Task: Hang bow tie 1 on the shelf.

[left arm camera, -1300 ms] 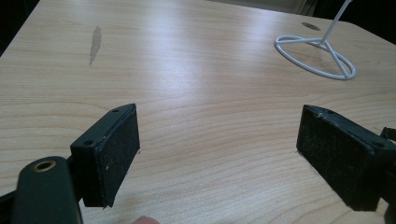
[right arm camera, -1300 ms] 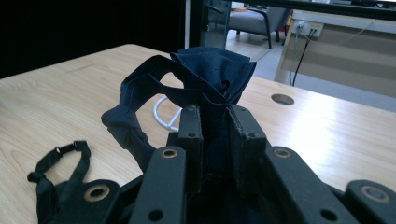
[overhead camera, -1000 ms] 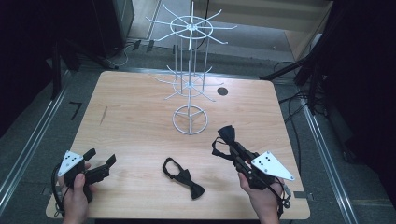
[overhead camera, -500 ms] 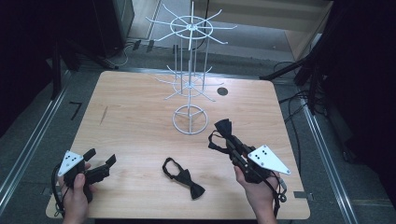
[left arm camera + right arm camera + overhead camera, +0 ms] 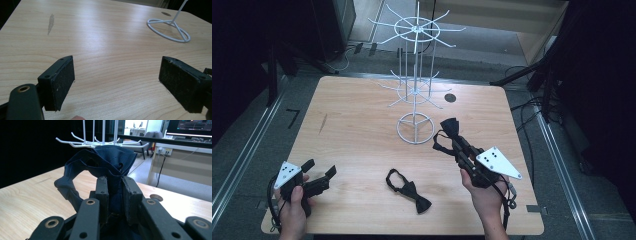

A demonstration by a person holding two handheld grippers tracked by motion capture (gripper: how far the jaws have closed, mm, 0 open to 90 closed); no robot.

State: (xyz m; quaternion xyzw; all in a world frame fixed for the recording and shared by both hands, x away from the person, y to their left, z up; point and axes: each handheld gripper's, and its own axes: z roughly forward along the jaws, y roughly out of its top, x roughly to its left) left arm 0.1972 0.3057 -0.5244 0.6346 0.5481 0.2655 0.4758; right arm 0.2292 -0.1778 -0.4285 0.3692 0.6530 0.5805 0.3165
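Pale wood grain covers the table (image 5: 357,125), and at the lower left of the high view the left gripper (image 5: 321,178) rests low near the front edge, its jaws standing wide apart with nothing but bare board between them, as the left gripper view confirms. Toward the lower middle a second bow tie (image 5: 409,190) lies flat on the wood, its strap looped to its upper left. Above it, at centre, stands the white wire rack (image 5: 414,90), a ring base with two tiers of thin radiating hooks. Right of centre, the right gripper (image 5: 453,136) is clamped on a dark bow tie (image 5: 448,128), held up off the table just beside the rack's base ring. Judging from this, the step in hand is carrying the tie to the rack; the next move would call for raising it and threading its strap loop over a hook. In the right gripper view the held tie (image 5: 107,160) looks navy, soft and bunched, its strap drooping at the left.
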